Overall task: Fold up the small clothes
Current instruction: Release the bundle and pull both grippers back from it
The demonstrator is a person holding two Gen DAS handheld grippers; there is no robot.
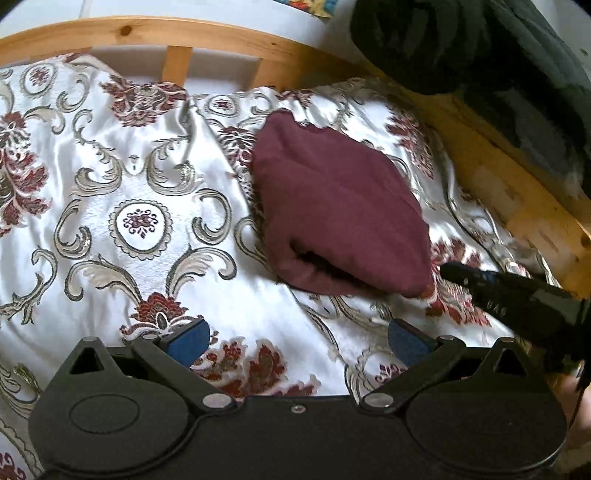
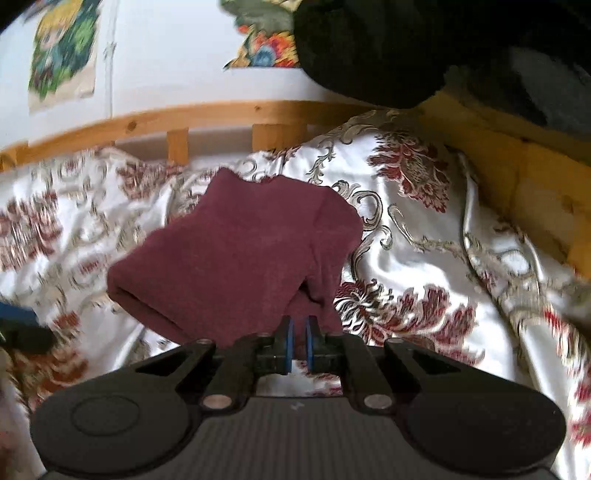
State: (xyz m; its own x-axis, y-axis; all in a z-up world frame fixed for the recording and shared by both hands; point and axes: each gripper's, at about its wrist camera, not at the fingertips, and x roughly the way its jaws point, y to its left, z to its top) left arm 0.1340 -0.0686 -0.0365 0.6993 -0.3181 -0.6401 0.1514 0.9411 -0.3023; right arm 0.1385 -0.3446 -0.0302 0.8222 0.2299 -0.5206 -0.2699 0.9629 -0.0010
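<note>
A small maroon garment (image 1: 332,218), folded into a thick pad, lies on the floral satin bedspread (image 1: 140,177). My left gripper (image 1: 297,341) hovers just short of it, open, with only bedspread between its blue pads (image 1: 188,339). The right gripper (image 1: 517,299) reaches in from the right to the garment's near right corner. In the right wrist view the right gripper (image 2: 299,339) is shut on the near edge of the maroon garment (image 2: 236,258), and the cloth bunches up above the narrow gap between the pads. The left gripper (image 2: 18,328) shows blurred at the left edge.
A wooden bed rail (image 1: 207,33) runs along the far side and down the right (image 1: 517,192). A dark heap of clothing (image 1: 480,48) hangs over the far right corner. The white wall (image 2: 166,55) behind carries colourful pictures (image 2: 62,51).
</note>
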